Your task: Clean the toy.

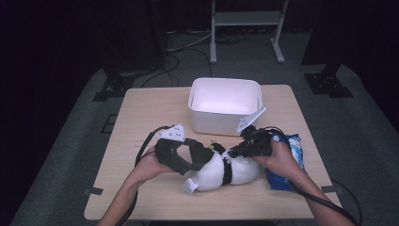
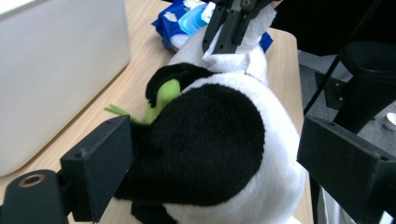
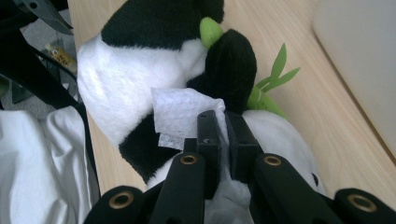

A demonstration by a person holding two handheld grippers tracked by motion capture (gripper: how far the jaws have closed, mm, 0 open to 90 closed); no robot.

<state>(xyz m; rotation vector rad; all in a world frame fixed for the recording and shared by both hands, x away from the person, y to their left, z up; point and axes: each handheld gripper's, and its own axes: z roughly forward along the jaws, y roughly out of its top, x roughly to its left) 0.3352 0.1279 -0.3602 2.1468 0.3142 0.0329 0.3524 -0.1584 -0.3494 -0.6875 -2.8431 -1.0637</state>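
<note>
Black-and-white plush panda toy (image 1: 221, 170) lies on its side on the light wooden tabletop (image 1: 141, 117), near edge, centre, just in front of the white rectangular plastic bin (image 1: 225, 106). We see a green felt bamboo sprig (image 3: 273, 81) at its paws, pointing toward the bin.

Right tongs (image 1: 231, 153): jaws closed tight on a white paper wipe (image 3: 180, 116), wipe pressed against the panda's white belly beside a black limb. We read the same in the left gripper view: right tongs (image 2: 229, 30) clamping the wipe (image 2: 233, 58) on the far end of the toy.

Left tongs (image 1: 200, 157): jaws wide, straddling the panda's black patch (image 2: 205, 140). Left jaw sits against the fur; right jaw stands just clear of it, so no clamp.

Blue plastic wet-wipe pack (image 1: 287, 160) sits on the tabletop, right of the panda, partly under the right hand (image 1: 277, 157).
</note>
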